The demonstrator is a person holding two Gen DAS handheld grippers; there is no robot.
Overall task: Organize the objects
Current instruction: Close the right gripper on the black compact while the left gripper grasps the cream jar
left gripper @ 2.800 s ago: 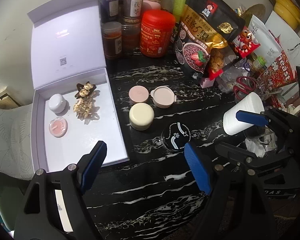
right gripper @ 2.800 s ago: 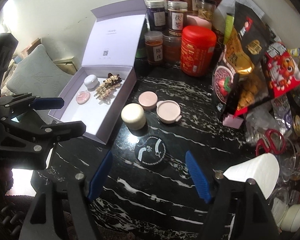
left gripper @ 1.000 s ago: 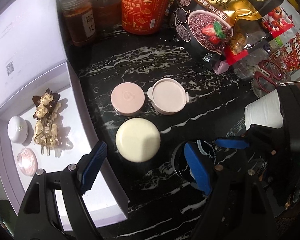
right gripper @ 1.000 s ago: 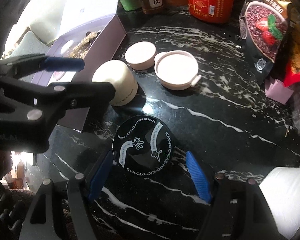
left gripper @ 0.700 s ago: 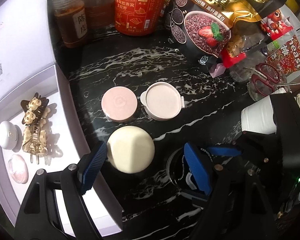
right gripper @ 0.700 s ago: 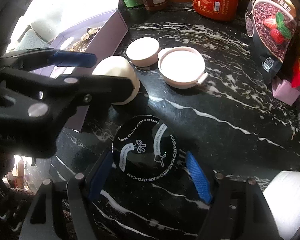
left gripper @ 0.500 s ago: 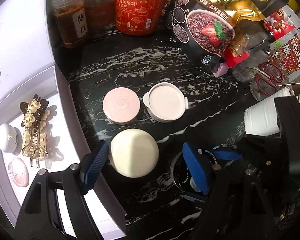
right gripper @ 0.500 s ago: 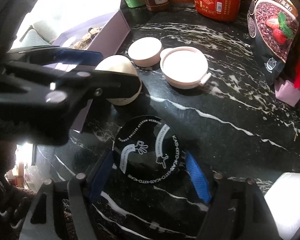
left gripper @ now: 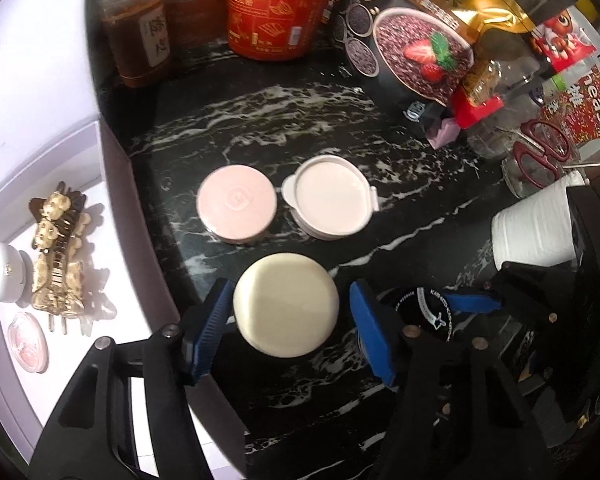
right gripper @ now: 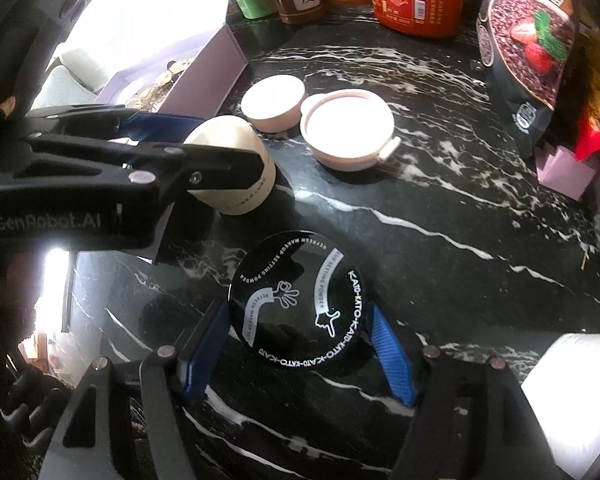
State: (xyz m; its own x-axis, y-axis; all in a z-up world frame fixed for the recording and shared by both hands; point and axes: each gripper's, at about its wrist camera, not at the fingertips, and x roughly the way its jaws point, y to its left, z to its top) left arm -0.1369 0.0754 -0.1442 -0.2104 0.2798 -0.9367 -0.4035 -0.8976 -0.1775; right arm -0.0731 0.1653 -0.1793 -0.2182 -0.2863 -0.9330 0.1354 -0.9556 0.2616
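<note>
The right gripper (left gripper: 460,312) in the left wrist view covers most of the black powder jar (right gripper: 296,300); the roll of paper (left gripper: 532,232) is half hidden behind it. The left gripper (left gripper: 288,326), low in frame, has just been closing around the cream jar (left gripper: 286,304); whether both pads press it I cannot tell. The right gripper's pads sit against the black jar's sides, lower centre of the right wrist view, jar resting on the marble counter (right gripper: 440,208)
</note>
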